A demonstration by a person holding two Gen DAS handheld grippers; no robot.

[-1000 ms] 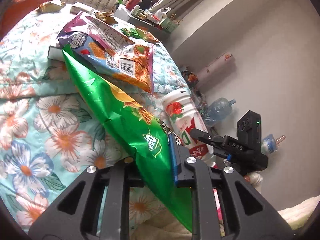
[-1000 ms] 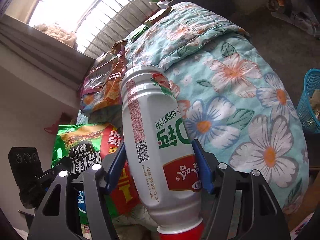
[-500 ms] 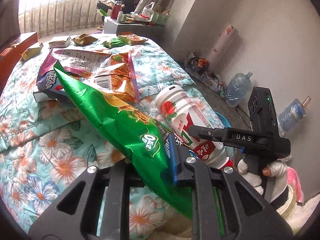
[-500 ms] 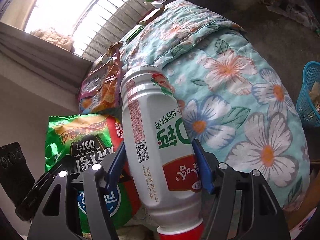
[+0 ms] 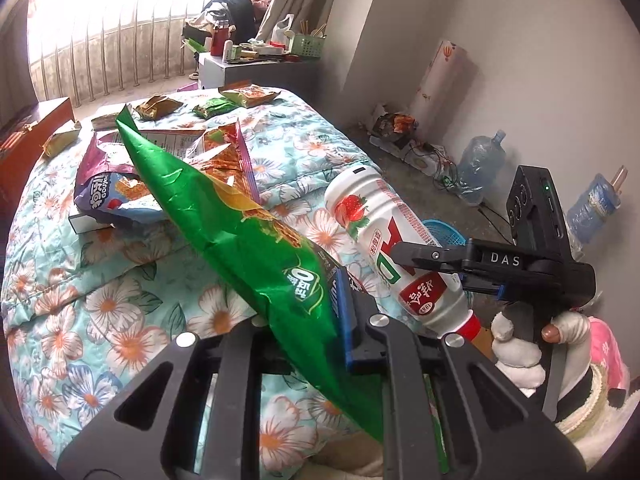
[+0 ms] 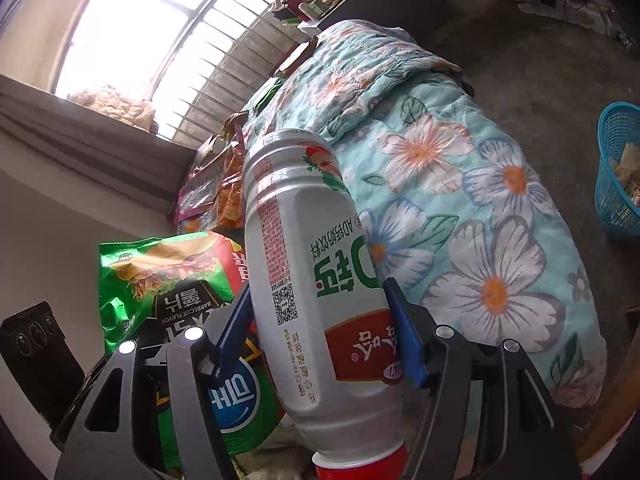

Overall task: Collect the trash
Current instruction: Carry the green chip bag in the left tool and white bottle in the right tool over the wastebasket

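On floral quilt (image 5: 280,152): wrappers (image 5: 156,106); blue basket (image 6: 618,168) beside.

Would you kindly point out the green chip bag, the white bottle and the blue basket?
green chip bag (image 5: 256,256), left wrist view, middle of its foil face
white bottle (image 6: 308,280), right wrist view, its label
blue basket (image 6: 616,184), right wrist view, its mesh wall

Chip bag (image 5: 240,236): glossy green with orange print. Bottle (image 6: 316,280): white, green lettering, red label and cap, strawberry motif. Quilt (image 6: 460,184): pale turquoise with white-and-orange flowers. Basket (image 6: 616,168), far right: blue mesh. Gripper pads (image 6: 402,340): blue.
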